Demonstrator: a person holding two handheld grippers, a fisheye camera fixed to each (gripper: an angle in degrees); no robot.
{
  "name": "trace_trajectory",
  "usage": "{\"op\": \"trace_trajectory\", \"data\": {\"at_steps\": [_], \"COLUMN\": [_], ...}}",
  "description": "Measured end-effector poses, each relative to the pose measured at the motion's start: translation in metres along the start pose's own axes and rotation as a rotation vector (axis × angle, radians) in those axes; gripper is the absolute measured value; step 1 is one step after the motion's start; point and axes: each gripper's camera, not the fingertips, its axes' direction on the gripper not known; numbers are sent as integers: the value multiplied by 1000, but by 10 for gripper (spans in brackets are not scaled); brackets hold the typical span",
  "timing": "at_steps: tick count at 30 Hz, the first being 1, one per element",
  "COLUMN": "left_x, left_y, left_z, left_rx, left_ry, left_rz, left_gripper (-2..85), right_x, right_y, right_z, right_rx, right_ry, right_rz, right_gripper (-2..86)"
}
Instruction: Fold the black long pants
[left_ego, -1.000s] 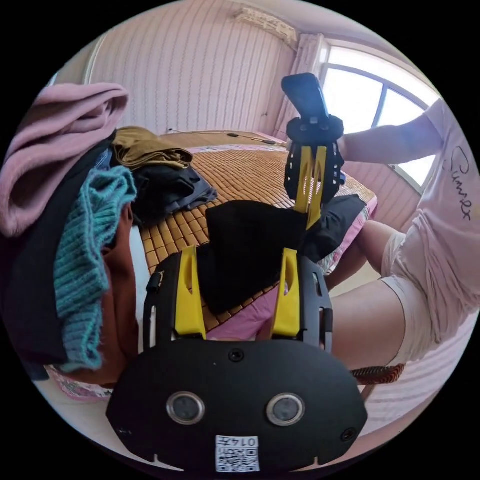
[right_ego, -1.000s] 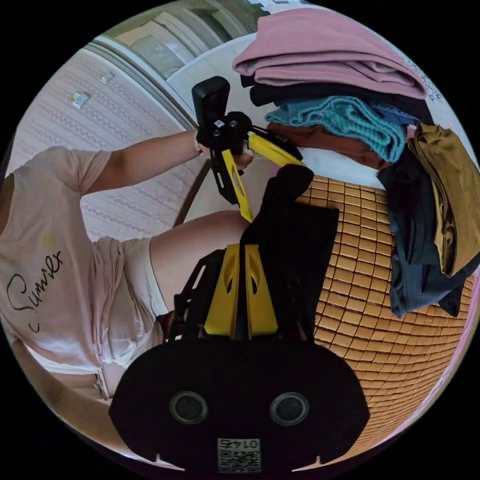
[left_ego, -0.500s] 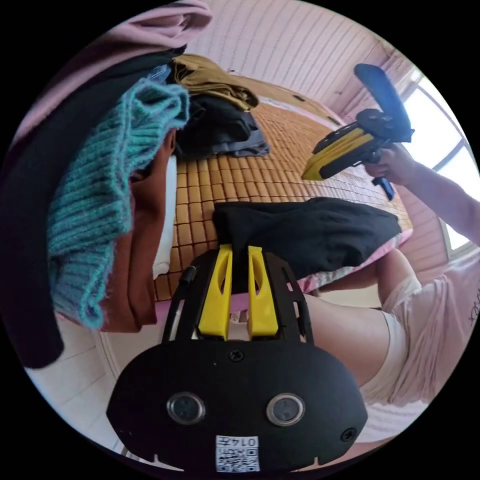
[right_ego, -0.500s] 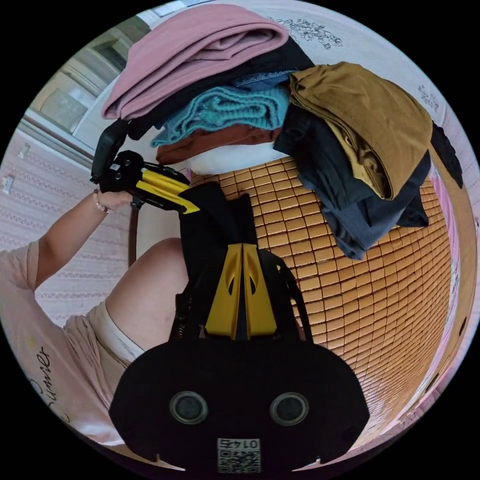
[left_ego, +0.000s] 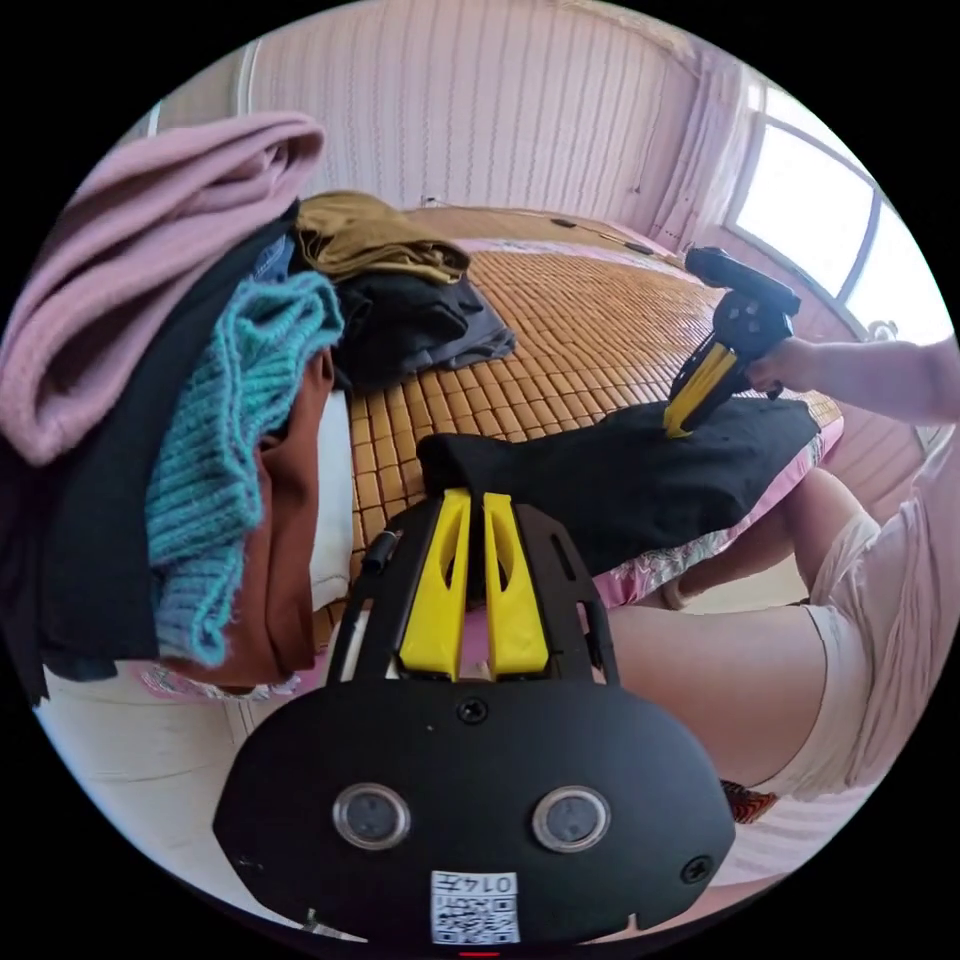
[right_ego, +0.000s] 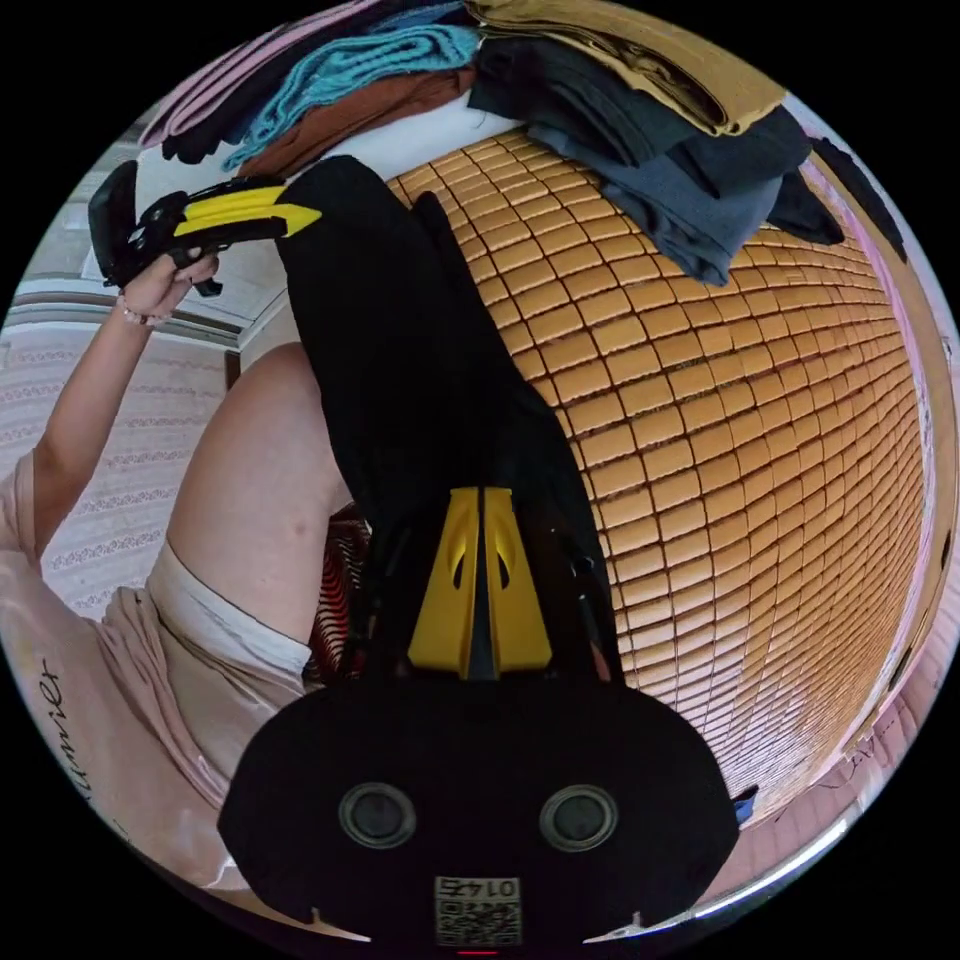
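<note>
The black pants (left_ego: 620, 470) lie as a long folded strip along the bed's near edge, on the bamboo mat (left_ego: 560, 320). My left gripper (left_ego: 475, 497) is shut on one end of the strip. In the right gripper view that same left gripper (right_ego: 310, 212) meets the far end of the pants (right_ego: 390, 330). My right gripper (right_ego: 478, 492) is shut, and its tips rest on top of the other end. In the left gripper view the right gripper (left_ego: 675, 430) points down into the cloth.
A stack of folded clothes (left_ego: 200, 400), pink on top with teal knit below, stands close beside the left gripper. A mustard and dark pile (right_ego: 650, 110) lies further in on the mat (right_ego: 750, 400). The person's leg (left_ego: 720, 680) is against the bed's edge.
The left gripper closed on the pants' end. The right gripper let the raised end down, lifted clear, then came down onto the cloth. The pants now lie flat and stretched out.
</note>
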Motion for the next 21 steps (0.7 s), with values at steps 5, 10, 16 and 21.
{"op": "trace_trajectory", "data": {"at_steps": [5,10,16,21], "left_x": [6,13,20,21], "left_y": [4,2,-3,-5], "left_z": [1,23,38,60], "left_rx": [87,25,7,-25], "left_ry": [13,-5,-5,-45], "left_rz": [-7,-19,-31,-127], "left_gripper": [-7,-6,-6,2], "right_x": [6,20,6,19], "right_y": [10,0,5,10], "right_z": [-26,5,-13,-23], "right_rx": [110,3,26,61], "right_ry": [138,106,154,188], "right_rz": [83,111,64,166], "right_gripper": [16,60,0,-8]}}
